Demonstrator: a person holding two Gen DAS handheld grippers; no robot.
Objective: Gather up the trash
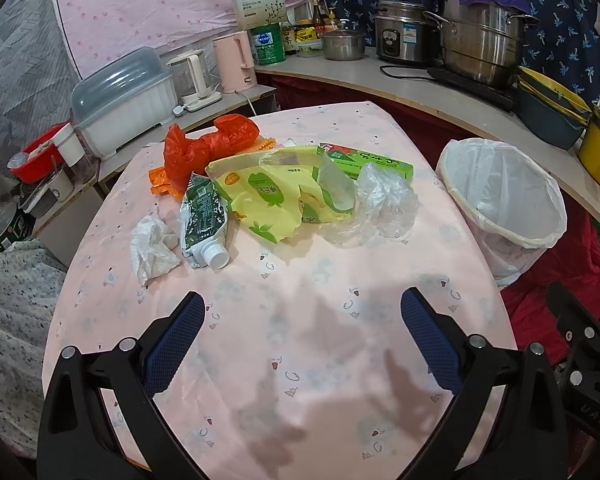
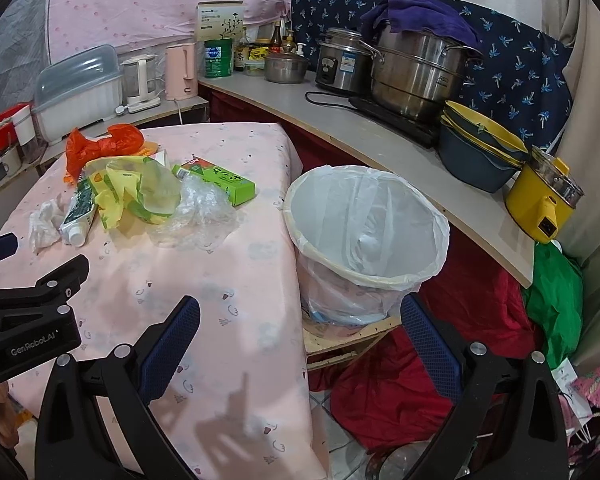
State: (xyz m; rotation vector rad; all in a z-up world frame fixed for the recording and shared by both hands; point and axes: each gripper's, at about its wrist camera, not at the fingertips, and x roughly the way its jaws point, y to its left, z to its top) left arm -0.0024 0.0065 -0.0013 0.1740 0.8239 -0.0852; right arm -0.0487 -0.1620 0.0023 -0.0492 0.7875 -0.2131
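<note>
Seen from the left wrist, the left gripper (image 1: pixel 302 312) is held released, jaws wide apart and empty, above the pink tablecloth (image 1: pixel 300 360). Trash is heaped at the far side: a crumpled tissue (image 1: pixel 152 248), a squeezed tube (image 1: pixel 203 224), a yellow bag (image 1: pixel 268 200), a red bag (image 1: pixel 204 148), clear plastic (image 1: pixel 380 204) and a green box (image 1: pixel 376 162). From the right wrist, the right gripper (image 2: pixel 300 320) is likewise spread and empty, near the white-lined bin (image 2: pixel 364 232) standing just right of the table.

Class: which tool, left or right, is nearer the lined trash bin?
Right. The right tool hangs open just before the trash bin; the left tool is over the table, bin to its right.
</note>
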